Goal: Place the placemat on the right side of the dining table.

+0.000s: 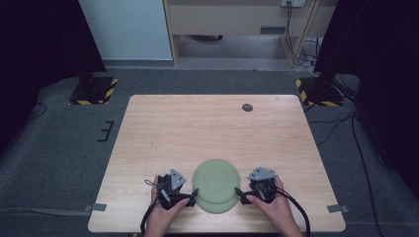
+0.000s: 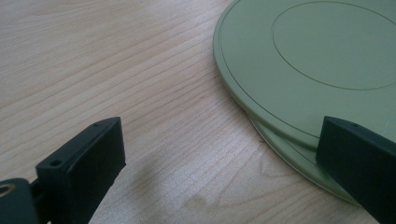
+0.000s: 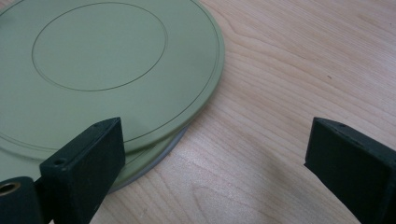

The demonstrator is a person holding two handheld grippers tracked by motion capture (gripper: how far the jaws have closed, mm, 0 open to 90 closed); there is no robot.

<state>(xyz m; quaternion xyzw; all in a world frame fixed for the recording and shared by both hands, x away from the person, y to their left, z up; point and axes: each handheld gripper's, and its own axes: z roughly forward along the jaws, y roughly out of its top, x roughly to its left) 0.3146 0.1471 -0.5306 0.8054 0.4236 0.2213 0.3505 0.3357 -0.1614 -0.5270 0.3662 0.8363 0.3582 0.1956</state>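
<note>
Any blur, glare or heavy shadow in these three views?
High view: table evenly lit, dark surroundings, plates small and soft. Left gripper view: jaws slightly blurred, faint shadow beneath them, no glare on the plates. Right gripper view: sharp wood grain, soft jaw shadows, matte plates.

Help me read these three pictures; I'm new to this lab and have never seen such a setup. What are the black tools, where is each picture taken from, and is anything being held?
A person sits at a wooden table and holds a hand-operated gripper in each hand: the left gripper and the right gripper. The high view looks down from above. Each of the other two pictures comes from a camera riding on one gripper, looking along its black fingers. Two green plates, stacked a little off-centre, lie between the grippers. Both grippers are open at the stack's edges. Nothing is held yet. A small dark disc sits near the far edge.
</note>
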